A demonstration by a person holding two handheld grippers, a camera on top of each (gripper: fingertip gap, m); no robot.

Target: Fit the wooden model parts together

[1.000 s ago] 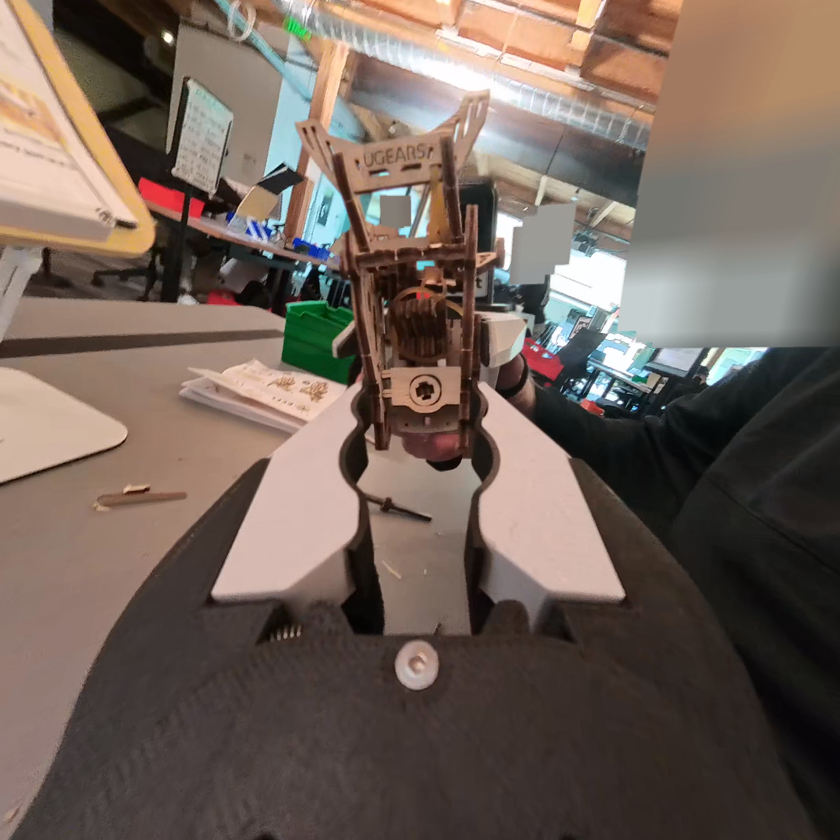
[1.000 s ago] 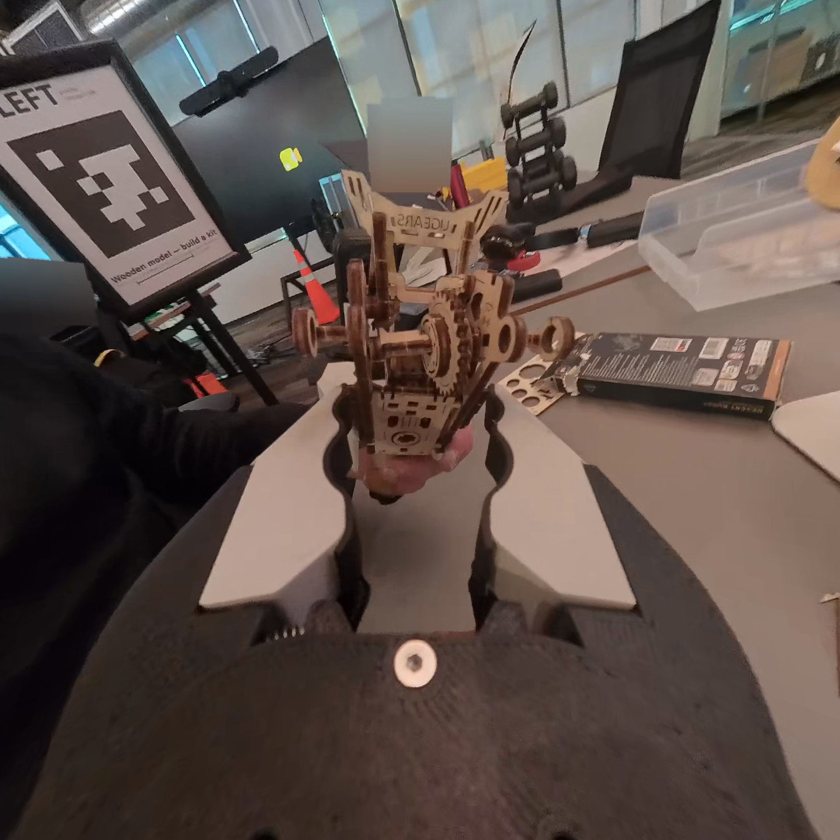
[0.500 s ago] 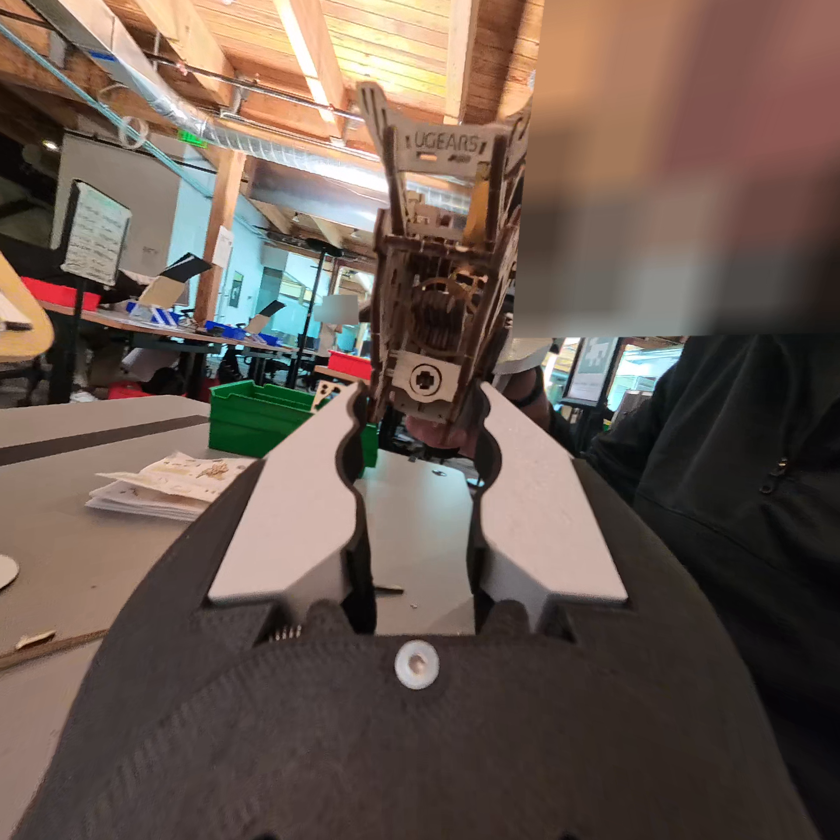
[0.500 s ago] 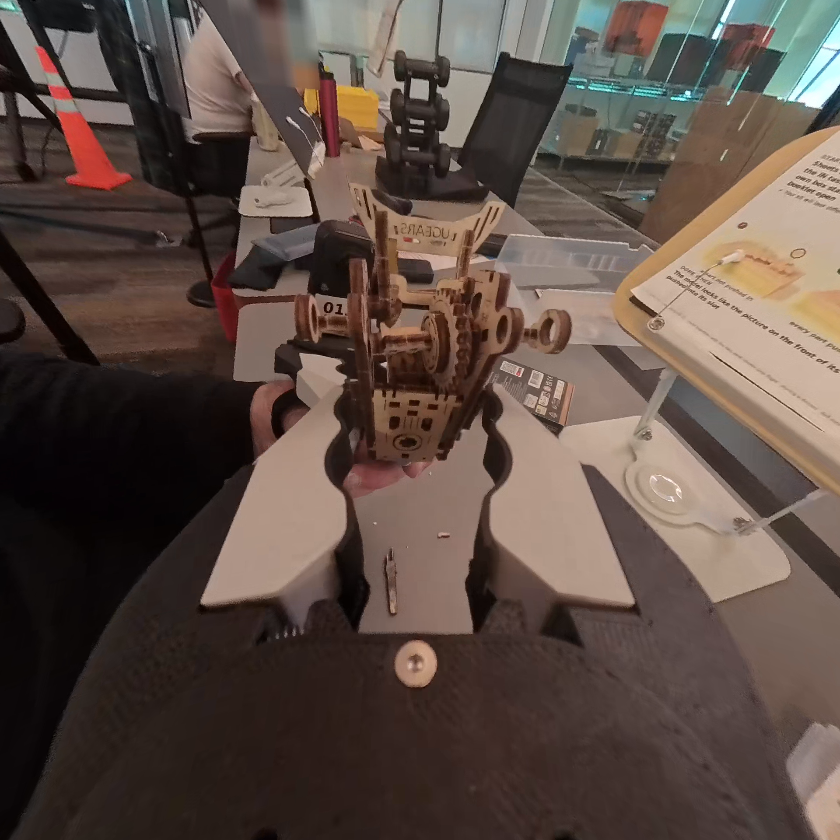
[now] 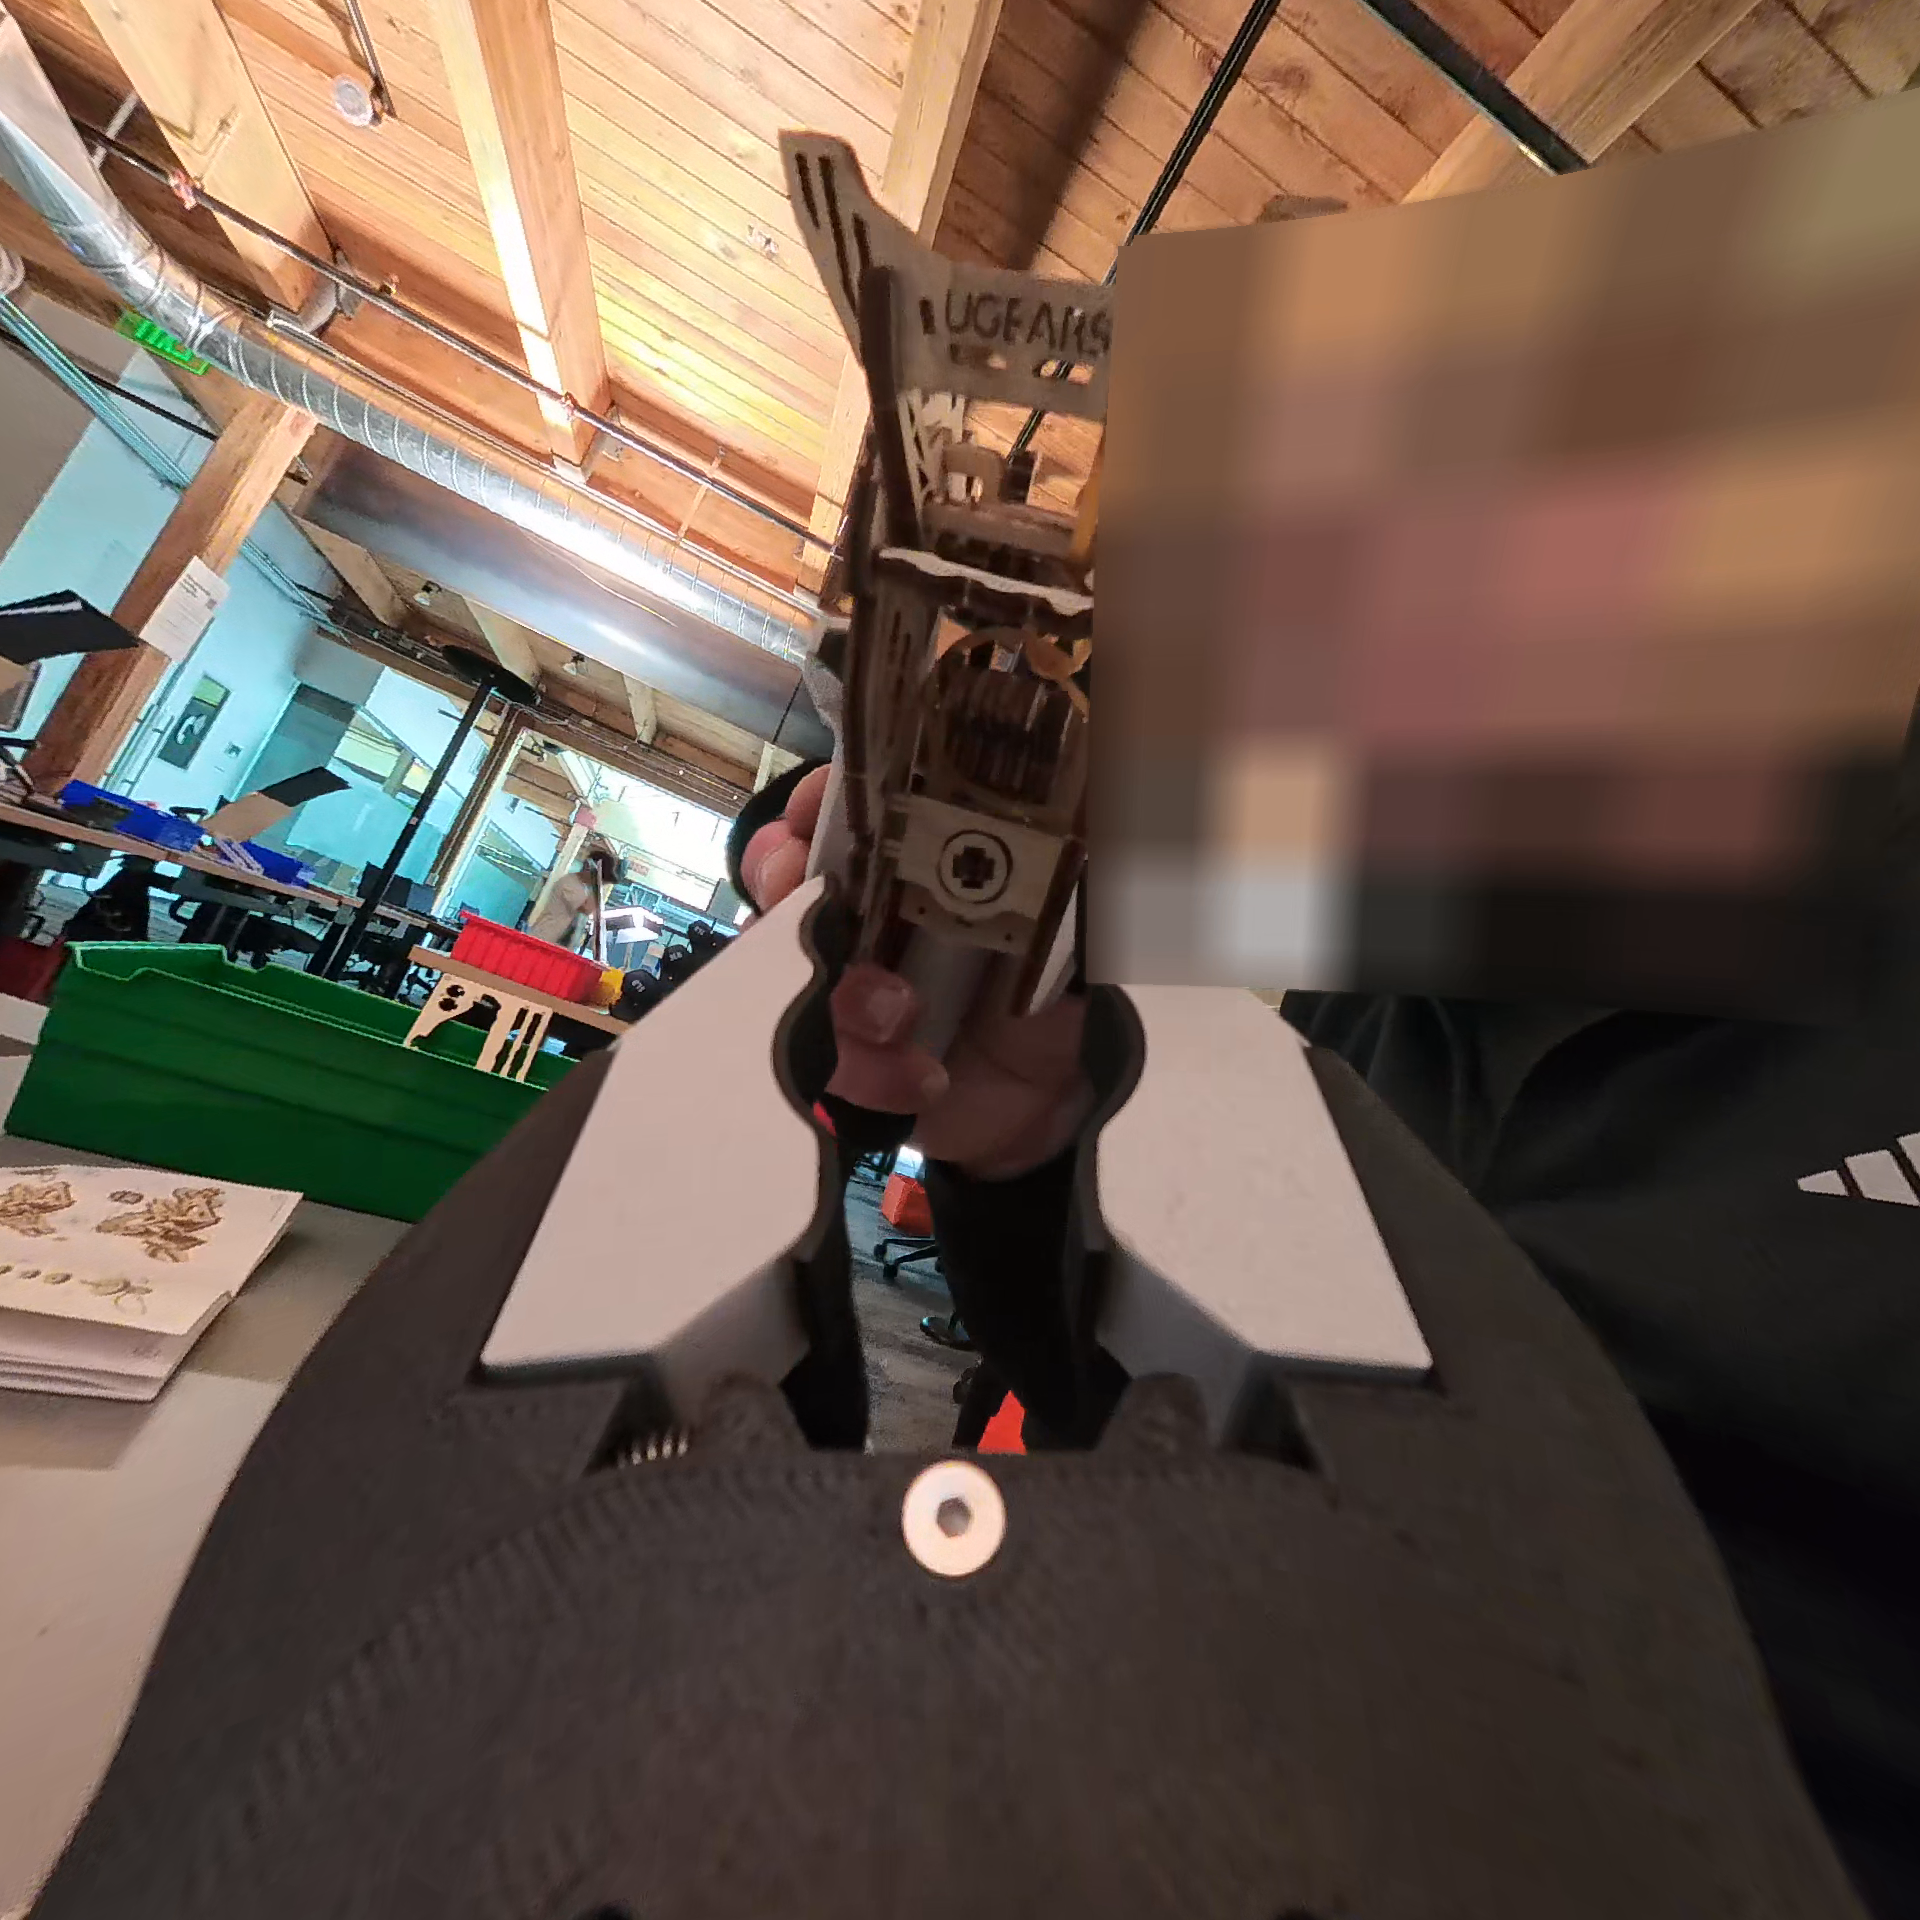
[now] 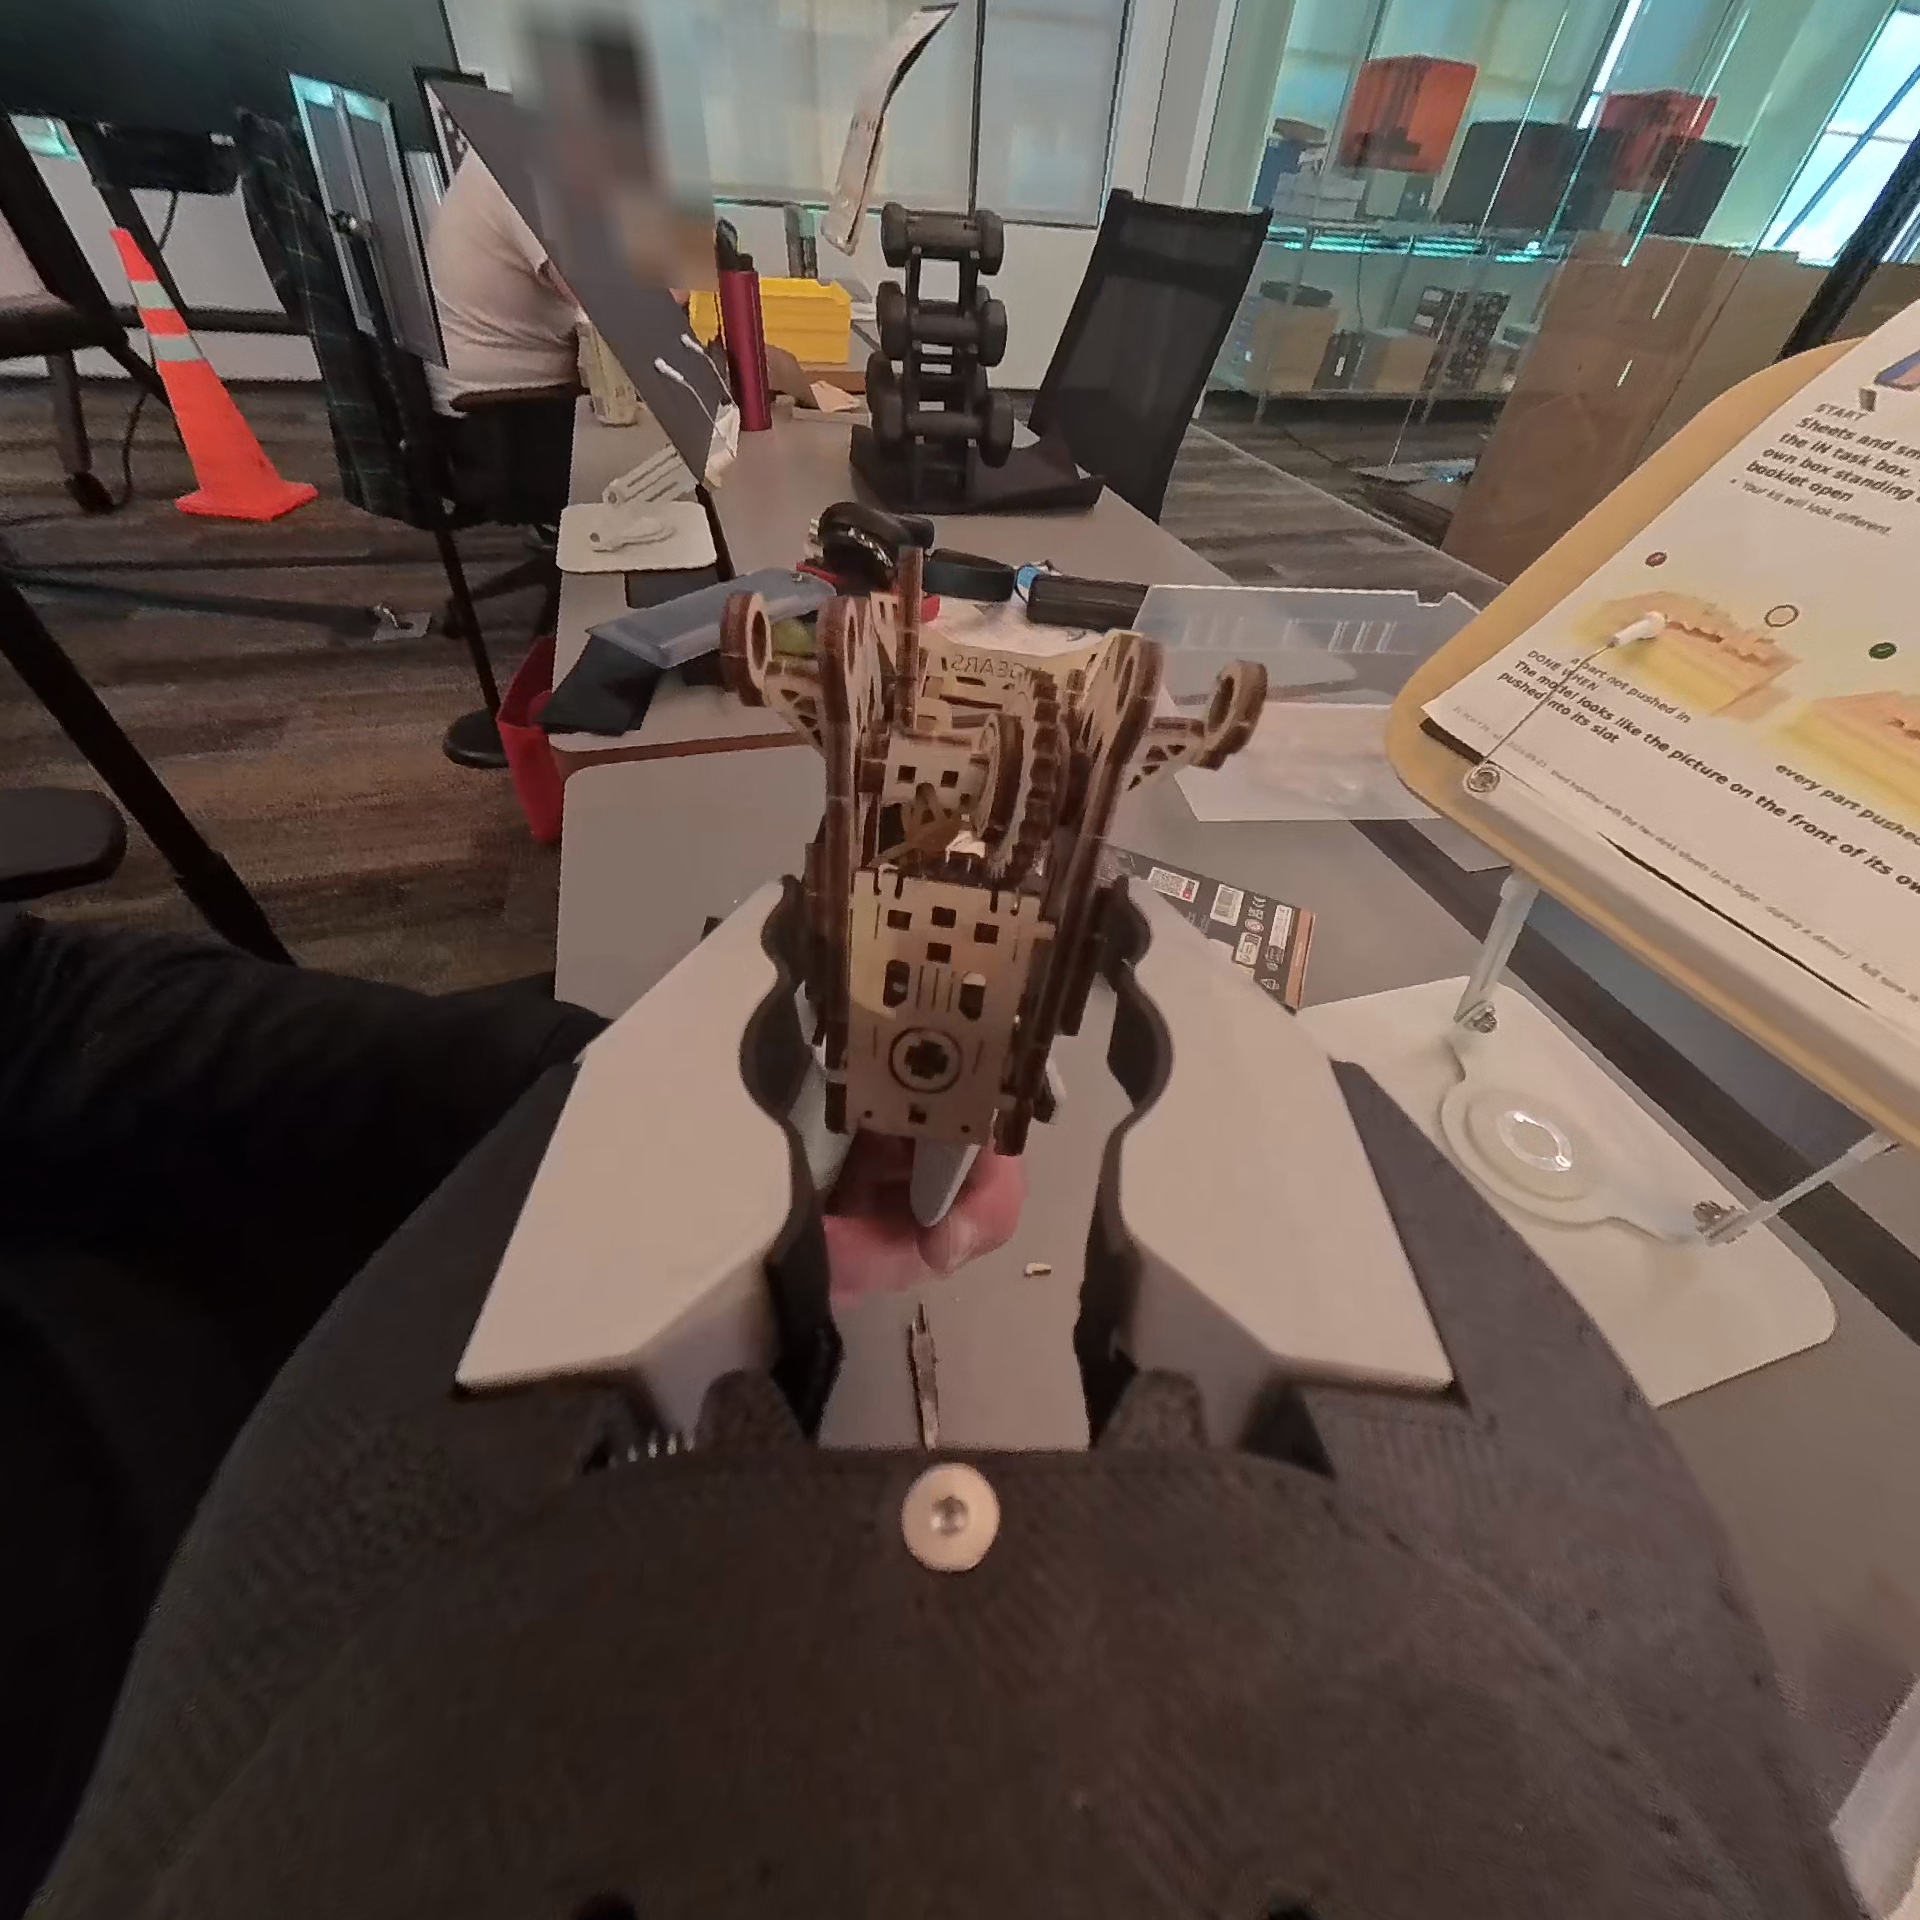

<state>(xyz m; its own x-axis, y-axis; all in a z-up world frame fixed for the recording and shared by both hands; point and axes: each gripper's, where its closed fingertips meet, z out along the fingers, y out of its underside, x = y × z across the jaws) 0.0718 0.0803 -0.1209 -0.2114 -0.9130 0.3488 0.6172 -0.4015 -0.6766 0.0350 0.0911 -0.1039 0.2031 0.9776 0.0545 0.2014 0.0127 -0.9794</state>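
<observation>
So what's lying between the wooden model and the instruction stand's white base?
A dark flat box lies there on the grey table, seen in the right wrist view.

A mosaic patch hides the wooden model's [image 5: 966,665] right side in the left wrist view.

Grey table [image 6: 1351,935] bears black box [image 6: 1236,925], wooden sliver [image 6: 923,1382].

Upright geared wooden model [image 6: 940,935], gripper-held
</observation>
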